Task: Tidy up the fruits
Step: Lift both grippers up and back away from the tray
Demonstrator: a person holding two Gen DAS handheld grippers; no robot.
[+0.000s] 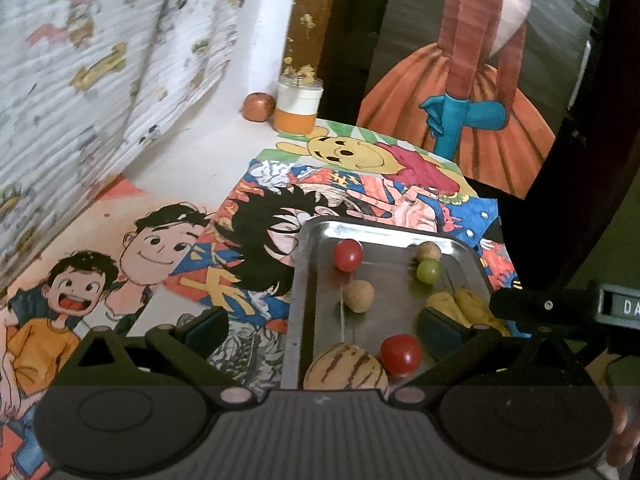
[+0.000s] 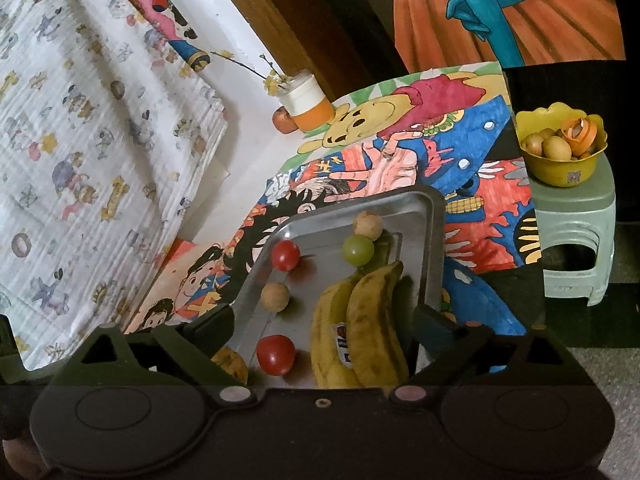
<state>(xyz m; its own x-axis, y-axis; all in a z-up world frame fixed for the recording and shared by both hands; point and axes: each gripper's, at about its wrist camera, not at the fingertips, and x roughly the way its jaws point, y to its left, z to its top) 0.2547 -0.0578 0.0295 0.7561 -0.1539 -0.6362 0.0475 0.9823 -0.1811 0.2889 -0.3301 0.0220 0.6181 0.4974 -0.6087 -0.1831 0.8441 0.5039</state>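
Note:
A steel tray (image 1: 308,280) (image 2: 434,240) lies on cartoon drawings. In it are two red tomatoes (image 1: 348,255) (image 1: 400,354), two tan round fruits (image 1: 359,295) (image 1: 428,251), a green grape (image 1: 428,271), yellow bananas (image 1: 468,308) (image 2: 360,328) and a striped melon (image 1: 346,368). My left gripper (image 1: 324,328) is open over the tray's near end, empty. My right gripper (image 2: 324,330) is open, with the bananas and a tomato (image 2: 275,355) between its fingers but not gripped. The right gripper's tip shows in the left wrist view (image 1: 532,308).
A white and orange jar (image 1: 298,106) with yellow flowers and a reddish fruit (image 1: 259,107) stand at the back. A yellow bowl (image 2: 560,168) of fruit sits on a pale green stool (image 2: 576,216) at the right. A patterned cloth (image 2: 92,140) hangs at the left.

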